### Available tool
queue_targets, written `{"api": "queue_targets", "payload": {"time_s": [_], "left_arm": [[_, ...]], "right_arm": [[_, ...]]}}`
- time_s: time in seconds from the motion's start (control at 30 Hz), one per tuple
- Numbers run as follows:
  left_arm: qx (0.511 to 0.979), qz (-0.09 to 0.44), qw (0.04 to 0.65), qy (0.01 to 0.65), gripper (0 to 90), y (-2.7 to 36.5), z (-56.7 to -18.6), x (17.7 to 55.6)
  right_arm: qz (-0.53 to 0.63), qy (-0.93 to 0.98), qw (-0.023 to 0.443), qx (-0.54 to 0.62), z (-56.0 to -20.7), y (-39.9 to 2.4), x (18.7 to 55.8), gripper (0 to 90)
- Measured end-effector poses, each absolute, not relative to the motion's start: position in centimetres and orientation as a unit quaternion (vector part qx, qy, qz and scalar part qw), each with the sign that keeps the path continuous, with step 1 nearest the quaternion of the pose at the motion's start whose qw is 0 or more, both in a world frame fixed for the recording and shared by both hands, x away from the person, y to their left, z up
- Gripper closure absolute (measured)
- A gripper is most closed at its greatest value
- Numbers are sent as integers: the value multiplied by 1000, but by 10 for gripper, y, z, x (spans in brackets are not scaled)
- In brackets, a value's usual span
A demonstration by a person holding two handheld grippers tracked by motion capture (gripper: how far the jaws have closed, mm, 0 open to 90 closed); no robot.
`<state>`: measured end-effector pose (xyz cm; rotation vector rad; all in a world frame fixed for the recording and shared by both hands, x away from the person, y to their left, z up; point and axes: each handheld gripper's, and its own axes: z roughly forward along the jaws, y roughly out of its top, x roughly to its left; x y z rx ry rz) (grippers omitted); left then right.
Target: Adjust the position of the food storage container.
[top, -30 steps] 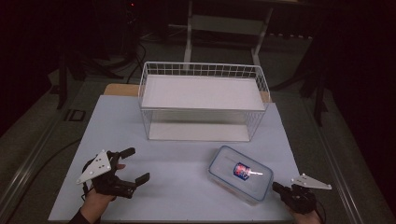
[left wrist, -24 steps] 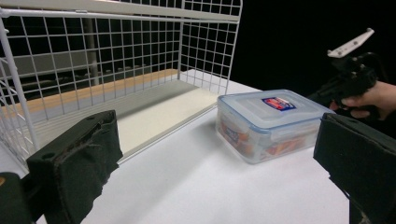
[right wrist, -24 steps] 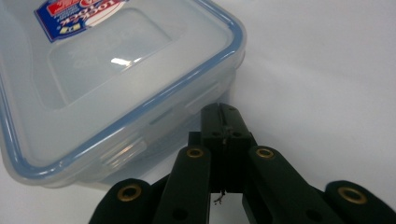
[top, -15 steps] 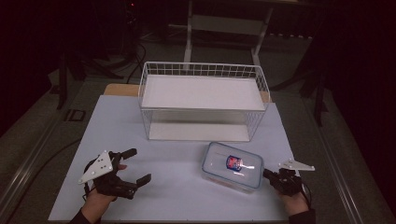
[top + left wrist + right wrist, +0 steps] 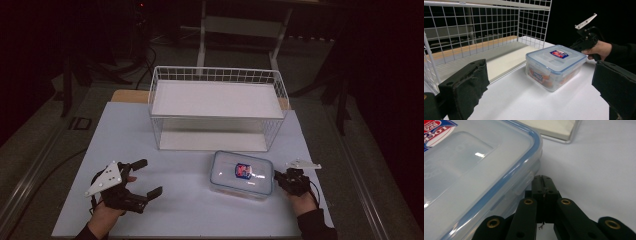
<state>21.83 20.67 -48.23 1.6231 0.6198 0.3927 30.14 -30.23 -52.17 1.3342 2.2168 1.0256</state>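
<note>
On the white table (image 5: 165, 210), the biggest thing is the wire basket (image 5: 218, 107) standing at the far side, empty, its open top facing up and its near wall just beyond the plastic container (image 5: 242, 175). That container sits right of centre, lid on, a red and blue sticker on top and packets showing through its clear walls.

The risk lies at its right end. The right gripper (image 5: 543, 185) has its jaws pressed together with nothing between them, and its tip sits against the container's right-hand side, just under the blue-rimmed lid by what looks like a latch tab, though the close view is too tight to be sure of contact. A closed tip pushing there would slide the container leftward, or turn it, rather than lift anything. If the push comes high on the lid rim, I'd judge the container could tip or skid toward the basket's near wall. If a latch is the aim, the tip could slip off the smooth plastic.

Room is uneven. The table's right edge is close behind the right hand, so there is little to back into. To the left lies a broad bare stretch before the left gripper (image 5: 134, 181), which rests low with jaws spread wide and empty, well apart from the container.
</note>
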Motion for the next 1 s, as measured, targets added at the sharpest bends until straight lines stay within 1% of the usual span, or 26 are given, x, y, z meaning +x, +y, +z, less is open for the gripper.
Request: {"api": "queue_targets", "payload": {"time_s": [0.1,0.27,0.4,0.43,0.6,1.0], "left_arm": [[707,173,630,271,8,208,-482,218],[707,174,630,270,8,208,-482,217],[707,173,631,269,8,207,-482,218],[707,173,631,269,8,207,-482,218],[708,172,630,269,8,206,-482,217],[709,169,629,270,8,206,-482,218]], "right_arm": [[362,783,183,472,-519,-304,300,900],[370,778,180,475,-511,-310,280,900],[390,775,164,470,-507,-308,266,900],[386,776,172,468,-506,-306,264,900],[391,775,171,466,-506,-300,272,900],[395,789,175,438,-499,-271,293,900]]}}
